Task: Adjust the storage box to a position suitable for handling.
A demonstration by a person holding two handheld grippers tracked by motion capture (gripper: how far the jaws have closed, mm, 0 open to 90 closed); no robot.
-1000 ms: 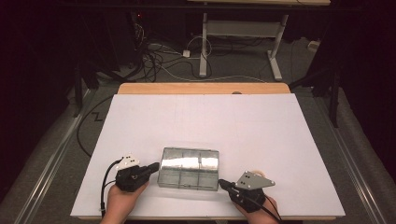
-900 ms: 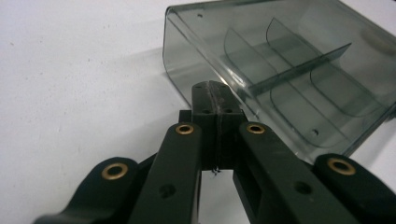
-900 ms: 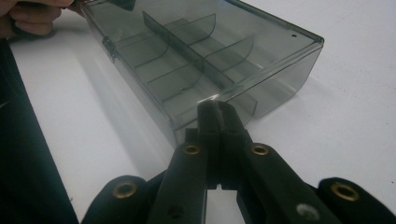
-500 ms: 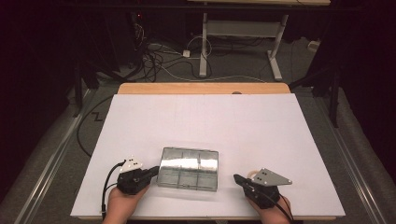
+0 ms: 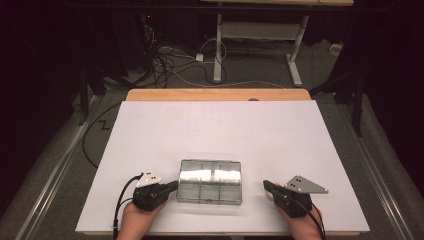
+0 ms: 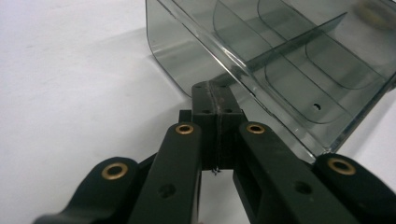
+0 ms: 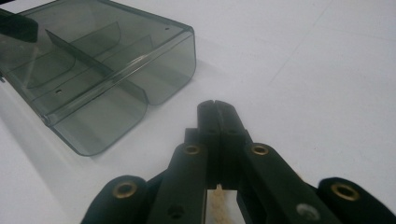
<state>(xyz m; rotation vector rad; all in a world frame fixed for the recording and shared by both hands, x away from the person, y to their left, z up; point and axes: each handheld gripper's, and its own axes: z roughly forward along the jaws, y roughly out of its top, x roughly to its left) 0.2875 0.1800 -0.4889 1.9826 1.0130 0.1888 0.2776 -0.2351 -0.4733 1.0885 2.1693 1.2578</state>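
Observation:
A smoky clear plastic compartment box (image 5: 210, 181) lies shut on the white table sheet near the front edge, with dividers visible through its lid (image 6: 289, 56) (image 7: 93, 65). My left gripper (image 5: 172, 187) is shut, its tips (image 6: 214, 93) right at the box's left side wall; whether they touch it I cannot tell. My right gripper (image 5: 266, 185) is shut too, tips (image 7: 215, 106) pointing toward the box's right side with a gap of bare sheet between. Neither holds anything.
The white sheet (image 5: 220, 130) covers a wooden tabletop (image 5: 215, 94), with broad free room behind the box and to both sides. Beyond the table's far edge are a desk frame (image 5: 255, 45) and tangled cables (image 5: 165, 60) on the dark floor.
My right gripper has drawn away from the box's right side, to the right. The left gripper and the box have stayed put.

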